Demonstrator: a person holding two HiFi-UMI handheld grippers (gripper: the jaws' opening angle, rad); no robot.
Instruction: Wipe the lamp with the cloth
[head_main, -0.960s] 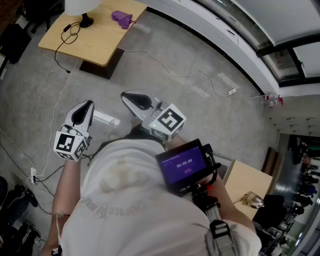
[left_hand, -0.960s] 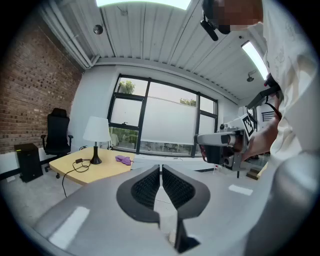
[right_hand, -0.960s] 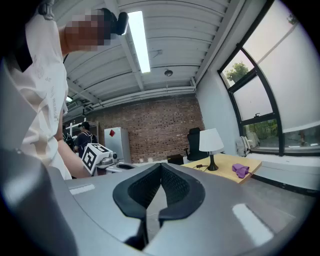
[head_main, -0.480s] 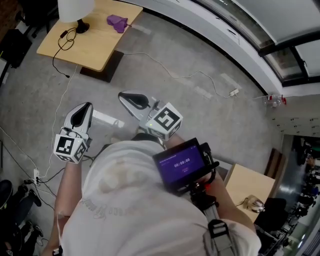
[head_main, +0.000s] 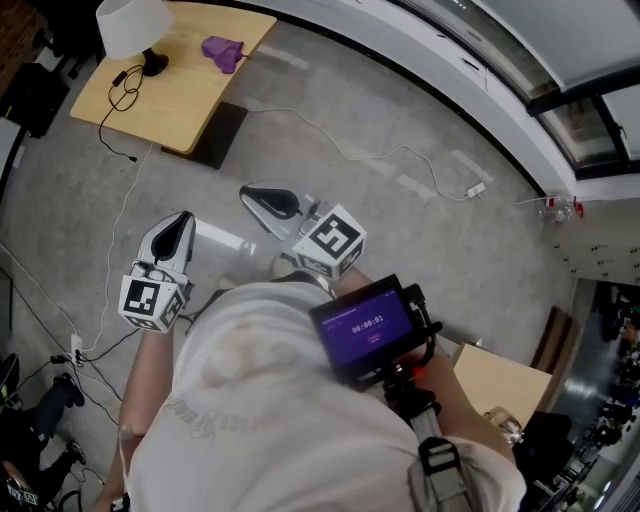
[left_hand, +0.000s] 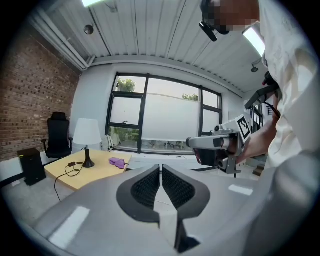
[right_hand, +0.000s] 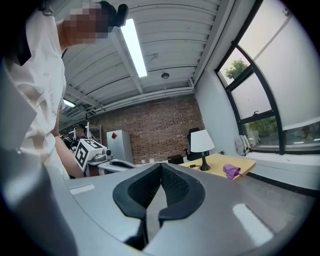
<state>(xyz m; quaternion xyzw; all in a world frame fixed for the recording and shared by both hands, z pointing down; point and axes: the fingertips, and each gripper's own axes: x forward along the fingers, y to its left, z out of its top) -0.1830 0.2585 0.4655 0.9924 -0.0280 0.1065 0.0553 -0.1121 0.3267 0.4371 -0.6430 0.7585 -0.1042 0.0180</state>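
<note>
You are holding two grippers out in front of your chest, both roughly level above the grey concrete floor (head_main: 420, 230).

The left gripper (head_main: 182, 220) is showing its jaws pressed together in its own view, with nothing between the dark ribbed pads (left_hand: 147, 187). The right gripper (head_main: 262, 197) is likewise carrying its jaws closed on nothing, its pads (right_hand: 172, 187) meeting at the tips. The two grippers are sitting near each other but apart. A black device with a purple screen (head_main: 365, 325) is hanging at your chest.

A thin white cable (head_main: 380, 155) is trailing across the floor beyond the grippers.

The task items are standing well apart from both grippers, on the light wooden table (head_main: 185, 105) at the far upper left of the head view. One table lamp (head_main: 135, 25) is standing upright there, with a white conical shade, a thin dark stem and a round black base. Its black cord (head_main: 122, 85) is lying looped on the tabletop and dropping over the edge. One crumpled purple cloth (head_main: 222, 50) is lying near the lamp, not touching it, on the window side.

Count: two grippers, one lamp, one cloth. A second wooden table (head_main: 495, 385) is showing at the lower right. A black office chair (left_hand: 58, 140) is standing by the brick wall (left_hand: 35, 105) behind the lamp table.
</note>
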